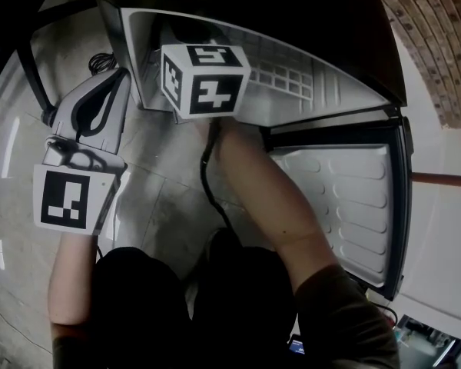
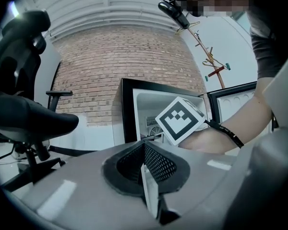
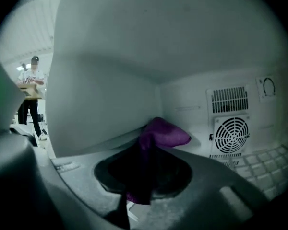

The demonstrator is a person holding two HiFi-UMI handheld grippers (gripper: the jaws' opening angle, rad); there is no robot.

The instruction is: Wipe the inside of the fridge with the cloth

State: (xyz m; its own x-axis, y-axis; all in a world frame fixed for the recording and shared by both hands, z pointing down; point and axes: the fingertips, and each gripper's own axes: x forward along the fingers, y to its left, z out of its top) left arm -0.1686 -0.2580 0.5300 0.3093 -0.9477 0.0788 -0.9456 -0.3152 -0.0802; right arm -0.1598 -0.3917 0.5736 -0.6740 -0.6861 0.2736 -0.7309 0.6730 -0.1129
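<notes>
1. The right gripper [image 3: 143, 145] is reaching inside the fridge [image 1: 307, 83], and its jaws are pinching the near end of a purple cloth [image 3: 165, 133], with nothing else between them.
2. The cloth is running straight ahead of those jaws, its long axis pointing towards the back of the fridge. Its bunched far end is sitting at the foot of the left inner wall [image 3: 101, 104] and seems to be touching it, though how firmly cannot be told.
3. The cloth is looking soft and thick. It is crumpled into a fat fold ahead of the jaws, and a limp tail is hanging below them.
4. A round fan grille [image 3: 232, 134] on the back wall is lying to the right of the cloth, apart from it.
5. The left gripper [image 2: 145, 150] is waiting outside the fridge with its jaws pressed together on nothing, so the right one is doing the work.
6. The fridge door [image 1: 346, 206] is standing open on the right.
7. The next stroke is probably depending on keeping the fold against the wall while sweeping it towards the back.
</notes>
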